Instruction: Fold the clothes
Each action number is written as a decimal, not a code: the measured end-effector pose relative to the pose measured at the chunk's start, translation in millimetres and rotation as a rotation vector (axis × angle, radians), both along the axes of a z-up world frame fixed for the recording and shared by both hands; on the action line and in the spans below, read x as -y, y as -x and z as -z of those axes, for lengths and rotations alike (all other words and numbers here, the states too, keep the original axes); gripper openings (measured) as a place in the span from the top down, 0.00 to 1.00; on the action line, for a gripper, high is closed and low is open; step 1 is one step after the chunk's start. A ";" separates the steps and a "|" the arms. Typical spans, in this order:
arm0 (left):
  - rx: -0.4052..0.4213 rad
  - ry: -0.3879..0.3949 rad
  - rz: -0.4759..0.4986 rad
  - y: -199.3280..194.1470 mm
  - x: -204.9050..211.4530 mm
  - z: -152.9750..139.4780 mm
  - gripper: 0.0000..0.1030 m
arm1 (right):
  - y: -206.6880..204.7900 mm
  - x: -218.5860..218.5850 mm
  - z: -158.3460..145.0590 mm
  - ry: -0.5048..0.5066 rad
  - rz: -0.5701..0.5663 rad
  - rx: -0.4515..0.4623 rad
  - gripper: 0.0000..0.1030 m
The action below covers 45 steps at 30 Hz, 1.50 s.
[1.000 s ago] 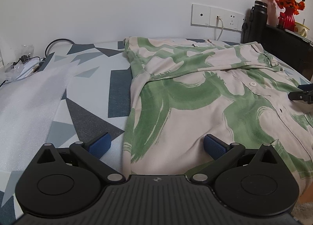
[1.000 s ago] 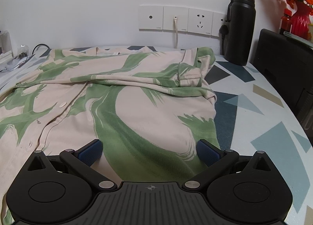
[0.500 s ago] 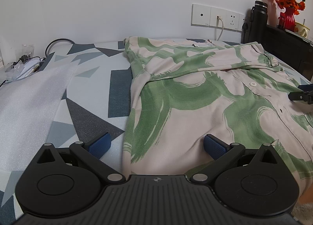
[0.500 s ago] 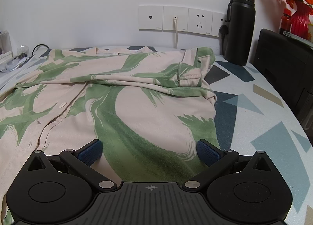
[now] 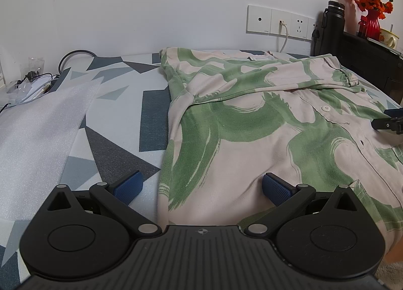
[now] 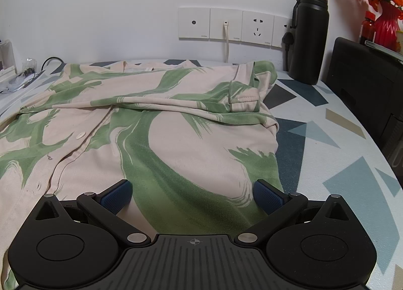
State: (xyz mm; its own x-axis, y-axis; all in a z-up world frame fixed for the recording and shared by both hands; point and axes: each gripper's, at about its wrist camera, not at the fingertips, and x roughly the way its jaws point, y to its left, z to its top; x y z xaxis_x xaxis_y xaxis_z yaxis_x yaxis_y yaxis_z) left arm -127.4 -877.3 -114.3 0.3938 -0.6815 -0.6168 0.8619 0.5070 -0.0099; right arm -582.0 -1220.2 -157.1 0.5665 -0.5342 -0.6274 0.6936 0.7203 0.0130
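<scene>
A cream shirt with green brush-stroke print (image 5: 252,123) (image 6: 161,123) lies spread on the patterned table, buttons up, with both sleeves folded across its upper part. My left gripper (image 5: 201,186) is open and low at the shirt's near left hem; one blue pad (image 5: 127,186) rests over bare table, the other blue pad (image 5: 275,189) over cloth. My right gripper (image 6: 192,195) is open at the near right hem, both pads over the fabric. The right gripper's tip also shows at the far right of the left wrist view.
A white foam sheet (image 5: 37,123) and loose cables (image 5: 32,83) lie at the left. Along the back wall are sockets (image 6: 226,24) with a plugged cable. A black flask (image 6: 309,35), a black box (image 6: 365,83) and a red vase of orange flowers (image 6: 385,20) stand at the right.
</scene>
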 end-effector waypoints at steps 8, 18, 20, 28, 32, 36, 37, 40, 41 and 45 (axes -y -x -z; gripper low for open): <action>0.000 0.000 0.000 -0.1 0.0 0.3 0.00 | 0.3 0.2 0.0 0.000 -0.002 0.000 0.01; 0.004 0.001 -0.010 1.8 -0.5 1.4 0.00 | 0.0 0.1 -0.1 -0.002 0.005 0.002 0.01; 0.004 0.002 -0.011 2.2 -0.5 1.6 0.00 | 0.1 0.1 -0.1 -0.002 0.005 0.002 0.01; 0.006 0.001 -0.010 3.4 -0.2 2.5 0.00 | 0.0 -0.3 0.0 -0.002 0.007 0.002 0.01; 0.006 0.000 -0.010 3.7 -0.1 2.5 0.00 | 0.0 -0.3 0.1 -0.002 0.007 0.002 0.01; 0.017 -0.005 -0.014 7.3 -0.4 2.5 0.00 | -0.3 -0.2 0.0 -0.002 0.009 0.001 0.01; 0.022 -0.007 -0.008 8.7 -0.8 2.3 0.00 | -0.4 -0.2 -0.2 -0.003 0.009 -0.001 0.01; 0.016 -0.015 0.021 10.8 -3.0 1.7 0.00 | -0.6 0.2 -0.6 -0.005 0.007 -0.007 0.01; 0.008 -0.017 0.020 10.5 -3.8 1.4 0.00 | -0.8 0.8 -0.8 -0.008 0.005 -0.010 0.01; -0.014 -0.035 0.002 11.2 -6.8 -0.6 0.00 | -1.9 3.6 -2.8 -0.026 -0.008 -0.029 0.01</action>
State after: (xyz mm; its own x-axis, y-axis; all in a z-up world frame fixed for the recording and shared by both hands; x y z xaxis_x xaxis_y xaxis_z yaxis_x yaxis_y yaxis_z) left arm -138.7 -870.6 -113.7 0.3831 -0.6604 -0.6458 0.8630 0.5052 -0.0046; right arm -580.1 -1223.9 -154.3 0.5522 -0.5132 -0.6570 0.6883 0.7253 0.0120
